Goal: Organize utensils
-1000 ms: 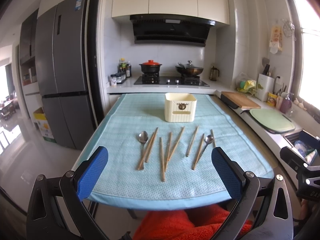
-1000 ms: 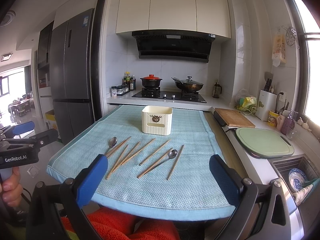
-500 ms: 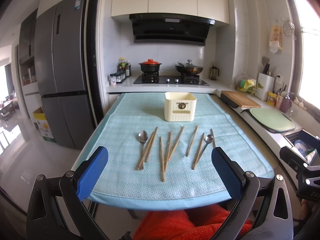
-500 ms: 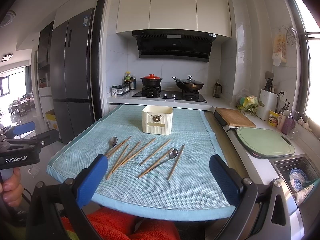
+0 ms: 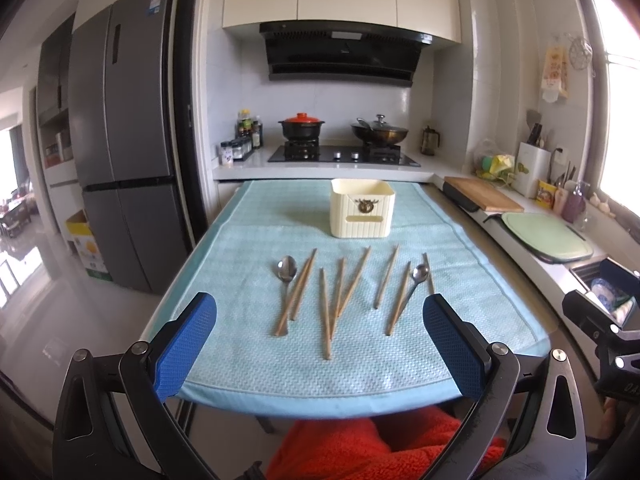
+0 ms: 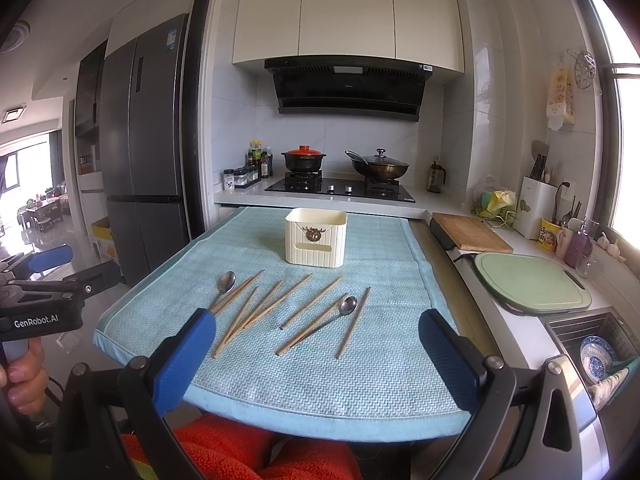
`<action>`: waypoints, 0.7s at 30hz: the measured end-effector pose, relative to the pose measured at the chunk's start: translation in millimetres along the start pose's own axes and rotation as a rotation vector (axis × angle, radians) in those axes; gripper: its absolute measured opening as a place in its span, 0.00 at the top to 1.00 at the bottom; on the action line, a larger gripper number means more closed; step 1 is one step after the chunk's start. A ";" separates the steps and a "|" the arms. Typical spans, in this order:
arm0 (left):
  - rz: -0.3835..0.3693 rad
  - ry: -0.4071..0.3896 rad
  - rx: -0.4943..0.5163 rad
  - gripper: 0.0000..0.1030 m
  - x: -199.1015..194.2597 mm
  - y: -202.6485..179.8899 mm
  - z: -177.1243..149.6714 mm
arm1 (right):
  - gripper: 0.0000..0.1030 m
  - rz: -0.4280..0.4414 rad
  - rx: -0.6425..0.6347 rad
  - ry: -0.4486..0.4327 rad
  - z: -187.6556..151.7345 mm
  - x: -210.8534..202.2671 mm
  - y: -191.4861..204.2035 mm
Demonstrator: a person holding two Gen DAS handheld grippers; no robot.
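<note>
Both the left gripper and right gripper hovered with jaws spread, empty, near the chopsticks and spoons lying before the cream holder.

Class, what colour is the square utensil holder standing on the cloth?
Cream, with a small brown emblem on its front; the utensil holder shows best in the right wrist view.

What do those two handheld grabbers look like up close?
Each has two jaws with blue, finely textured pads on black angular metal arms joined by silver bolts. In the right wrist view, the left gripper carries white "GenRobot.AI" lettering, and a bare hand grips its handle. The right gripper looks identical.
</note>
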State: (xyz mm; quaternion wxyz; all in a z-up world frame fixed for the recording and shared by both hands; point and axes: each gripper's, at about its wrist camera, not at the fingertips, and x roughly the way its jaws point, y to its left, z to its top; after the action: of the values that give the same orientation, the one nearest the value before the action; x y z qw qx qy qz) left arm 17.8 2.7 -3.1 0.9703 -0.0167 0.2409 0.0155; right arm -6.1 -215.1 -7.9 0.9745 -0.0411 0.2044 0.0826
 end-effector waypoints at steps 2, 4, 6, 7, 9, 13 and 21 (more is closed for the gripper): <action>0.002 0.007 -0.004 0.00 3.3 0.8 0.5 | 0.00 0.000 0.000 0.004 0.0 1.3 1.1; 0.005 0.014 -0.005 0.00 6.8 0.4 1.3 | 0.00 0.002 0.003 0.011 1.0 5.1 -0.8; 0.009 0.019 -0.006 0.00 10.2 0.3 1.8 | 0.00 0.002 0.007 0.019 0.9 7.7 -1.8; 0.012 0.022 -0.007 0.00 12.2 0.3 2.0 | 0.00 0.003 0.009 0.024 0.9 9.0 -1.8; 0.017 0.030 -0.006 0.00 16.2 -0.1 2.3 | 0.00 0.002 0.011 0.032 2.3 12.1 -3.5; 0.030 0.050 0.001 0.00 25.5 -0.3 3.1 | 0.00 0.005 0.012 0.052 5.2 20.3 -6.0; 0.046 0.097 0.005 0.00 46.1 0.5 5.4 | 0.00 0.010 0.006 0.090 11.4 35.2 -4.1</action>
State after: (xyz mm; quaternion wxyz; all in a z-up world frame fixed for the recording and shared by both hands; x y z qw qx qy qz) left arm 61.0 4.5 -19.9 0.9569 -0.0094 0.2879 0.0364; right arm 30.9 -212.8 -11.6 0.9640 -0.0410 0.2484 0.0852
